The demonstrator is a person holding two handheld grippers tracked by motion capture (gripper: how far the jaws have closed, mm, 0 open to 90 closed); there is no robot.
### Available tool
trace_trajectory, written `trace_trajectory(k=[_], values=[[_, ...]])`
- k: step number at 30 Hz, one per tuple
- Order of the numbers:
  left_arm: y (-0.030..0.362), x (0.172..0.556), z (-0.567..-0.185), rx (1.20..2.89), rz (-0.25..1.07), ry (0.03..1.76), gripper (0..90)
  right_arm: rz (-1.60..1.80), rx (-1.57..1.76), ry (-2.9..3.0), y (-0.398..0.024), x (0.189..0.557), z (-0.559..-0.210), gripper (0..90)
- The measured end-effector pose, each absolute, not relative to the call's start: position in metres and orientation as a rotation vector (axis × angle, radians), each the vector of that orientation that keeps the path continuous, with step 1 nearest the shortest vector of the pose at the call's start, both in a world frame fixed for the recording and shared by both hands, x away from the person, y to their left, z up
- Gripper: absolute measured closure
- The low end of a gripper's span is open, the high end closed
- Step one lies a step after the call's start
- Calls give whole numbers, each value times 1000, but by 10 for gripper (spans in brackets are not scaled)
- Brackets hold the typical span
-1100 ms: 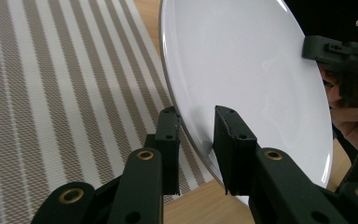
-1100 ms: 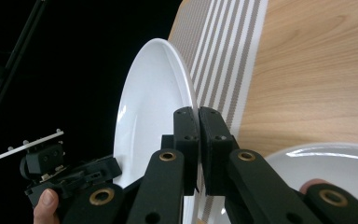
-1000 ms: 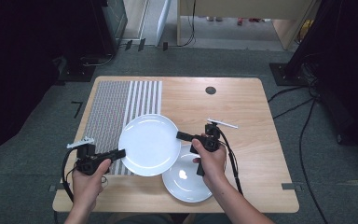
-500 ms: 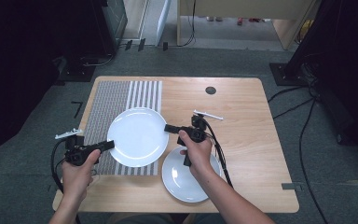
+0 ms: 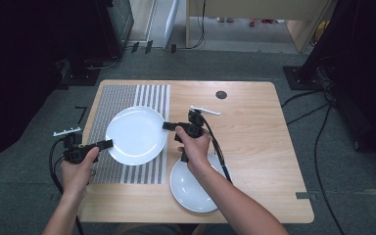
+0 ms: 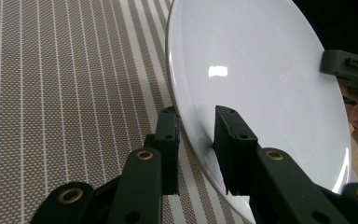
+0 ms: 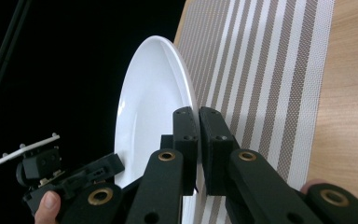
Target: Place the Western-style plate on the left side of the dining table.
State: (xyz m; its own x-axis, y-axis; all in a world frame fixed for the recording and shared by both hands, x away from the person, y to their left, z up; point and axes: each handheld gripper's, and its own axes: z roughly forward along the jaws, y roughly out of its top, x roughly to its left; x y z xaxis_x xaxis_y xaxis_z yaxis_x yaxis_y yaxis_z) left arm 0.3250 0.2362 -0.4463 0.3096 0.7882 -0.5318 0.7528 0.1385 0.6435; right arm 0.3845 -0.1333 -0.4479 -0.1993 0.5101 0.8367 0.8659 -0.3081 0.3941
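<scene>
— What lies around the striped mat?

— It covers the left part of the wooden table. Over its middle I hold a large white plate, tilted, between both tools. A second white plate rests flat on the bare wood just off the mat's right edge, near the table's front, partly under my right forearm. A small dark round disc sits in the wood well right of the mat, toward the far edge.

— And your grip?

— My left gripper bites the plate's near-left rim, one jaw under it, one on its face, a gap showing between that upper jaw and the rim. My right gripper pinches the opposite rim, jaws nearly together with the edge between them.

— Anything in the way?

— My right hand hides part of the lower plate.
</scene>
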Motion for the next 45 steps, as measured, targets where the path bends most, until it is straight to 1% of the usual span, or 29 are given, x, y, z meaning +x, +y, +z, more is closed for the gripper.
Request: trace_trajectory(k=[12, 20, 24, 31, 35, 38, 41, 43, 45], values=[[241, 351, -456, 1598, 64, 1504, 704, -1458, -1797, -1496, -122, 421, -467, 867], [249, 367, -466, 1577, 61, 1557, 703, -1415, -1844, -1497, -109, 432, -478, 873], [253, 381, -472, 1550, 61, 1598, 714, -1387, -1893, -1508, -100, 439, -488, 878], [256, 400, -475, 1535, 72, 1633, 728, -1364, -1931, -1496, -94, 448, -497, 881], [257, 411, -483, 1520, 88, 1658, 727, -1371, -1945, -1505, -89, 455, -502, 880], [257, 420, -493, 1505, 75, 1685, 726, -1360, -1972, -1517, -85, 460, -508, 879], [258, 422, -496, 1490, 67, 1691, 732, -1347, -1983, -1510, -84, 462, -511, 877], [261, 424, -498, 1449, 35, 1692, 753, -1337, -2006, -1499, -82, 464, -515, 870], [263, 425, -499, 1447, 37, 1695, 749, -1333, -2002, -1506, -81, 464, -516, 870]])
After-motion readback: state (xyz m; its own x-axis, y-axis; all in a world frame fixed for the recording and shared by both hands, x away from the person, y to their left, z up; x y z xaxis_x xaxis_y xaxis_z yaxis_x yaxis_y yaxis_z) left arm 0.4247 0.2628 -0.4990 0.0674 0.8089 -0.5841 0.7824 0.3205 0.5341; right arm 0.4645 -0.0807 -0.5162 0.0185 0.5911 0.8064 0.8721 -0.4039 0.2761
